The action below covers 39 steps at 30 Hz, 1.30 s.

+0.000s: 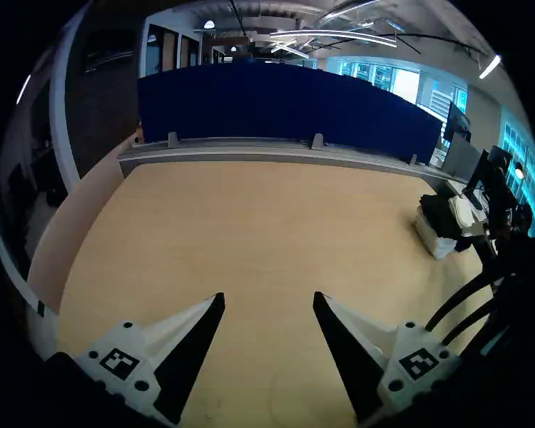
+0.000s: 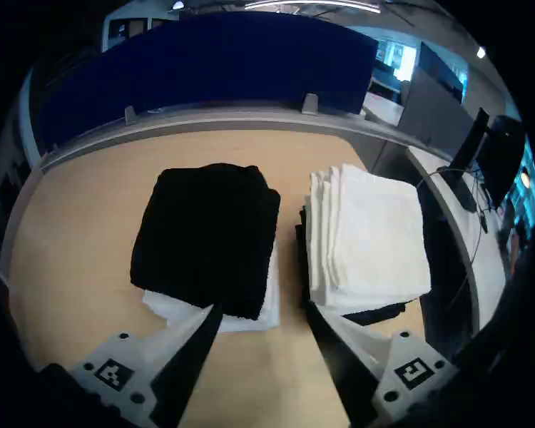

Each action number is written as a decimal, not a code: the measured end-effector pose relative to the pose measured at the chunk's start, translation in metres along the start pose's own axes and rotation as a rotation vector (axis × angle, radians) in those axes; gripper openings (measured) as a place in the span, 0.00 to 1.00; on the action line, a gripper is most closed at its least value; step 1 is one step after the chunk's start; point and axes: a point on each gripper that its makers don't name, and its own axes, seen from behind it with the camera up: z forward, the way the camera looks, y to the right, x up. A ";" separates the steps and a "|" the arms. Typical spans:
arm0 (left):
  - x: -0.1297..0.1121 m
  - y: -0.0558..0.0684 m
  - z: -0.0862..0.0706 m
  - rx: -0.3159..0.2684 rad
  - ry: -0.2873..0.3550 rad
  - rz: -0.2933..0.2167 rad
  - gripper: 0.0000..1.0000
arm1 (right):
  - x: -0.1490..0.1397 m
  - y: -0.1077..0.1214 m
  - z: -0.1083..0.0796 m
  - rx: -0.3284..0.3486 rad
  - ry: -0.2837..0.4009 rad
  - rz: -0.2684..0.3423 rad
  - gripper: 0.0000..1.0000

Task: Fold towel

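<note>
Right gripper (image 2: 265, 308) hangs wide, empty, before two piles — a folded black terry towel (image 2: 207, 235) on a white towel (image 2: 257, 319), and a folded white towel stack (image 2: 371, 235), seemingly over black cloth (image 2: 380, 314). Left gripper (image 1: 268, 295) gapes over the pale wooden tabletop (image 1: 253, 214). A low pinch could catch several layers — dragging a pile.

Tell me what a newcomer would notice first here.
Two folded stacks sit side by side in the right gripper view: a black towel on a white towel, and a white pile on a black cloth, just past the open right gripper. In the left gripper view, bare wooden desk runs to a blue partition.
</note>
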 end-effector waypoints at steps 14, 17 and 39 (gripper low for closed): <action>0.006 0.001 0.000 -0.016 0.025 -0.002 0.92 | 0.015 -0.023 -0.027 0.030 0.098 0.022 1.00; 0.009 -0.001 -0.001 -0.018 0.037 -0.002 0.92 | 0.025 -0.038 -0.038 0.050 0.153 0.027 1.00; 0.069 -0.004 0.001 -0.041 0.219 0.004 0.92 | 0.093 -0.171 -0.165 0.128 0.604 0.043 1.00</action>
